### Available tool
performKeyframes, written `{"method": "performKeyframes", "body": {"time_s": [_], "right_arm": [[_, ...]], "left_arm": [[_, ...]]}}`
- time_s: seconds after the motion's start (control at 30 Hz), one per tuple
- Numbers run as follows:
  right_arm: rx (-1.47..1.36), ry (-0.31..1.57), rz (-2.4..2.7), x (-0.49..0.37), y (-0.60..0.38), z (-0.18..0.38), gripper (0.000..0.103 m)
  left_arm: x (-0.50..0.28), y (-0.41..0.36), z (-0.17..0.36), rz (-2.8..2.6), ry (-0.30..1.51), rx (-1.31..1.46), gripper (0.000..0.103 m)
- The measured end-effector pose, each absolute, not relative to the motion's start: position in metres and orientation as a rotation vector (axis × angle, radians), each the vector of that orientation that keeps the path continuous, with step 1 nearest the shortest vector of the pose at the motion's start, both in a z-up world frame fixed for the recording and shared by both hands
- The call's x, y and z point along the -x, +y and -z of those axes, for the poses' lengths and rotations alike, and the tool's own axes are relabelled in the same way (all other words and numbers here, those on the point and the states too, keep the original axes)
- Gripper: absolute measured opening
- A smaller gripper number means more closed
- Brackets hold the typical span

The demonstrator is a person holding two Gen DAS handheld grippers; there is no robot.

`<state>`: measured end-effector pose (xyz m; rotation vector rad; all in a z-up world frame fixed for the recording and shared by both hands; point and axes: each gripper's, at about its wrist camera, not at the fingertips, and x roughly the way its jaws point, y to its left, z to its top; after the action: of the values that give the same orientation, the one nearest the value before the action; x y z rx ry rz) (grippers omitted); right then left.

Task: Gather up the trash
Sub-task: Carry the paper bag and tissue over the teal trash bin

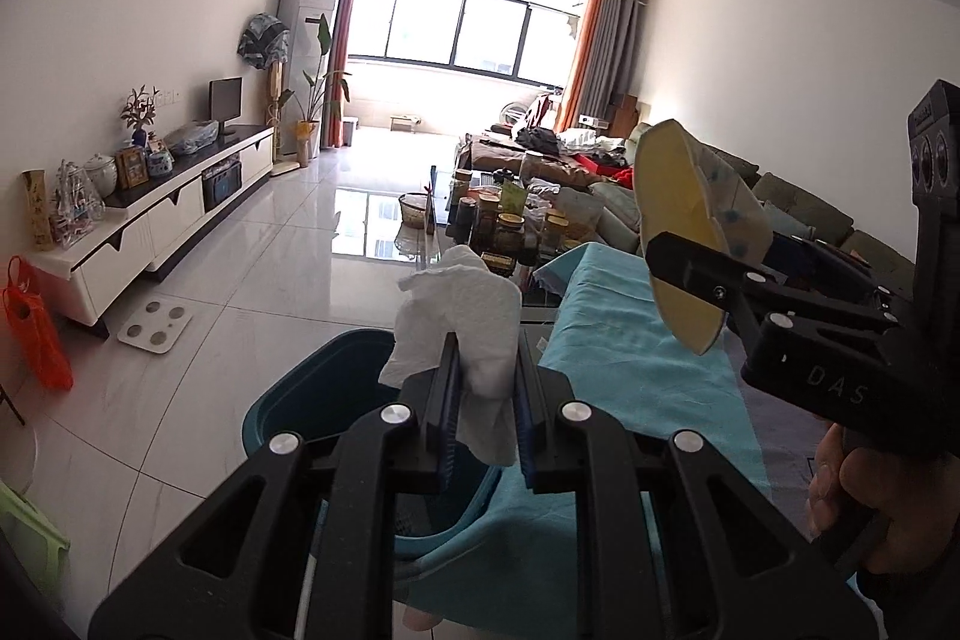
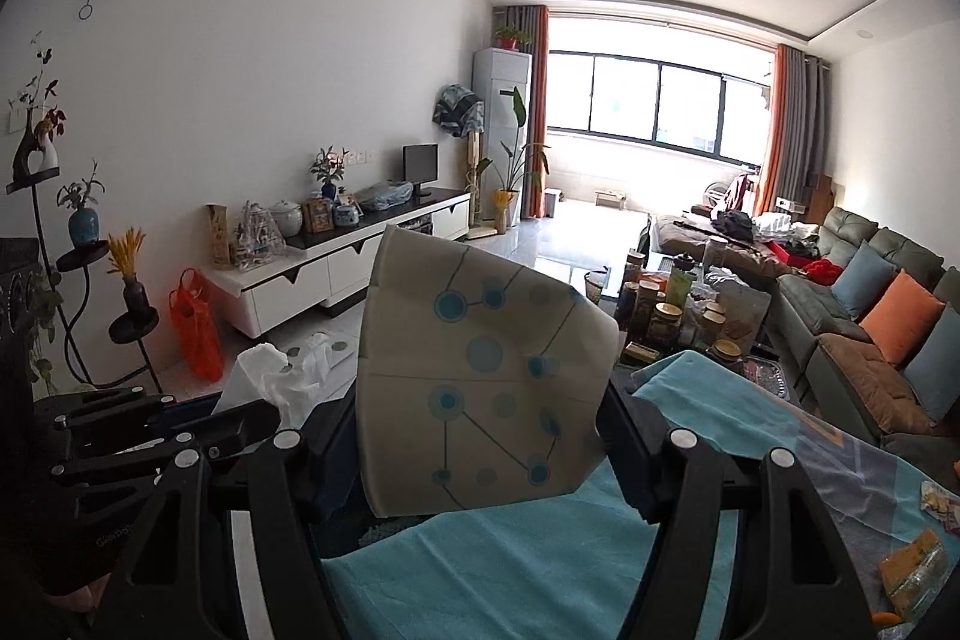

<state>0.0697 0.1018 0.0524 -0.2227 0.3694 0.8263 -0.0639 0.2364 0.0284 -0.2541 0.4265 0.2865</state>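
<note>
Crumpled white tissue pinched in left claw.

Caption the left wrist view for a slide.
Left gripper holds a tissue above the teal bin; right gripper grips a flattened paper cup.

Left black two-finger gripper sat bottom centre, jaws clamped on a crumpled white paper tissue. Right black two-finger gripper sat bottom centre, jaws pinching a flattened grey paper cup.
</note>
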Motion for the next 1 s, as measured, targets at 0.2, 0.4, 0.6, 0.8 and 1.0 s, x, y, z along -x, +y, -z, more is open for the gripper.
{"method": "performKeyframes", "body": {"time_s": [0.2, 0.4, 0.6, 0.8, 1.0], "right_arm": [[0.256, 0.432, -0.876, -0.083, 0.135, -0.042, 0.067], [0.261, 0.560, -0.919, -0.109, 0.162, -0.022, 0.067], [0.275, 0.673, -0.956, -0.120, 0.184, 0.000, 0.067], [0.326, 0.774, -0.976, -0.125, 0.209, 0.020, 0.067], [0.363, 0.855, -0.973, -0.133, 0.227, 0.037, 0.068]], "left_arm": [[0.056, 0.255, -0.010, -0.313, 0.468, 0.279, 0.016], [0.025, 0.259, 0.013, -0.338, 0.523, 0.294, 0.017], [-0.003, 0.269, 0.039, -0.356, 0.570, 0.324, 0.019], [-0.032, 0.303, 0.072, -0.384, 0.651, 0.386, 0.022], [-0.053, 0.331, 0.102, -0.419, 0.711, 0.407, 0.024]]}}
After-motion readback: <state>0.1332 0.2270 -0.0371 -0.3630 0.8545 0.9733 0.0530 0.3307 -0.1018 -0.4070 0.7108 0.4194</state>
